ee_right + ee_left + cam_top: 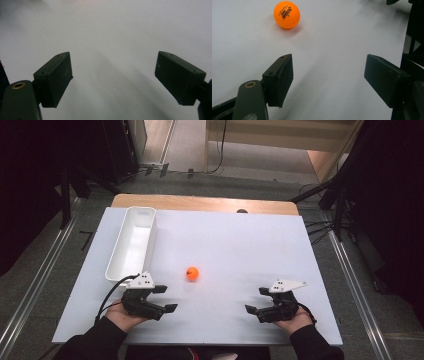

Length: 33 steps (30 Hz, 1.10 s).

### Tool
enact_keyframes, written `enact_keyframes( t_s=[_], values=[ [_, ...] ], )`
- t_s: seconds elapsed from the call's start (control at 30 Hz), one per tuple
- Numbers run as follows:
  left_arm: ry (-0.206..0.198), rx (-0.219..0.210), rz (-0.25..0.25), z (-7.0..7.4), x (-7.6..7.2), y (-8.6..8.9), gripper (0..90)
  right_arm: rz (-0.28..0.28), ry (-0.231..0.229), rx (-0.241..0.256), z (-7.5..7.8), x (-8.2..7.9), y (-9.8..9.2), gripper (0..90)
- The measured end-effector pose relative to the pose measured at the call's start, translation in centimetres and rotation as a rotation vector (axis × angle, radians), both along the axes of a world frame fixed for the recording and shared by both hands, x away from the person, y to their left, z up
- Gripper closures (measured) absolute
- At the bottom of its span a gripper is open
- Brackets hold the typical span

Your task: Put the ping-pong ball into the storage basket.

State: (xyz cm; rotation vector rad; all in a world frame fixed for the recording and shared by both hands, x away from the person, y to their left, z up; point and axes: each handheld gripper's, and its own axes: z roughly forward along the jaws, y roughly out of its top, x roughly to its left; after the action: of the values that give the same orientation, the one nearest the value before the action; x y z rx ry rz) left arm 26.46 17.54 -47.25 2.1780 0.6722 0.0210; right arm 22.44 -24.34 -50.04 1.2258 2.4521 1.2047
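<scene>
Lying between both wide-open, empty grippers, orange ball (192, 273) sits unobstructed; white bin (131, 245) stands beyond.

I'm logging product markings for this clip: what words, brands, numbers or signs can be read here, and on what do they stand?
Orange ball: dark print in a few short lines on its top in the left gripper view, too small and blurred to read.
White bin: no writing that I can see.
White table sheet: no writing.
Left tool and right tool: no labels readable.

One orange ball (192, 273), one white bin (132, 242), one table (240, 245), two grippers, left (166, 298) and right (255, 300)
</scene>
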Motion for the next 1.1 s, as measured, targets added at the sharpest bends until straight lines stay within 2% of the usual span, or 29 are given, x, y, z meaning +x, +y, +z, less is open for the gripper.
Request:
enact_keyframes(
  t_s=[0.23,0.6,0.77,1.1],
  values=[
    [-0.011,0.009,0.01,-0.1,0.3,-0.8,21.9,-0.002,0.0,-0.003,0.0,0.0,0.0,13.3],
    [-0.032,-0.01,0.051,0.0,0.6,-1.5,21.9,0.0,0.007,-0.006,-0.1,0.1,0.0,13.3],
    [-0.048,-0.015,0.047,-0.1,0.5,-1.8,21.9,0.0,0.01,-0.013,-0.1,0.0,0.0,13.3],
    [-0.046,-0.017,0.048,-0.1,1.0,-2.4,21.9,-0.012,0.003,-0.013,0.0,0.1,0.0,13.3]
  ],
)
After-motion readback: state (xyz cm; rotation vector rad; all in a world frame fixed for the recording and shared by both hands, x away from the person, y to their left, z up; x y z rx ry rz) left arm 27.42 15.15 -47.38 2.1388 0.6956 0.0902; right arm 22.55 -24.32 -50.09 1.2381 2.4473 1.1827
